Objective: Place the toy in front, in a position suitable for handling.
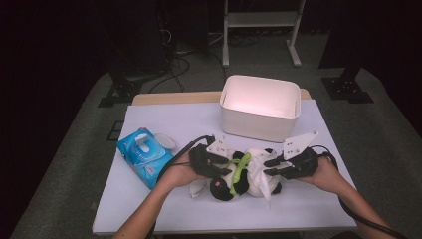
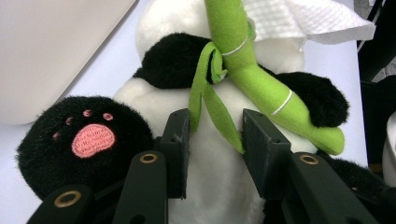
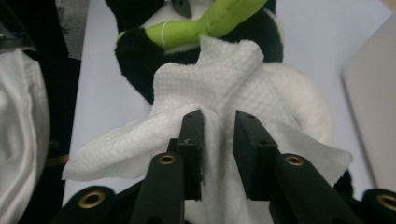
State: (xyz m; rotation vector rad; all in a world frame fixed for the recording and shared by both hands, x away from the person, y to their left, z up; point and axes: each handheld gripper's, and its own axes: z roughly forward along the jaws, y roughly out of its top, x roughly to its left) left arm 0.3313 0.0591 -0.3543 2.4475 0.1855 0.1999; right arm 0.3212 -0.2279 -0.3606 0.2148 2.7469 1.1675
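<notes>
Two grippers meet over a panda plush toy (image 1: 244,174) lying on the table (image 1: 149,209) before a white bin (image 1: 261,107) whose inside looks bare. Left gripper (image 2: 215,135) clamps the panda's belly; right gripper (image 3: 218,135) stands parted around a draped white tissue (image 3: 205,93).

High overview, two close views, shared panda (image 1: 244,174)

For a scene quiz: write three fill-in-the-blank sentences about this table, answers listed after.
1. The left gripper pinches the belly of a plush ____.
2. A white ____ lies on the toy between the right gripper's jaws.
3. The wipes pack is coloured ____.
Missing words: panda; tissue; blue
</notes>
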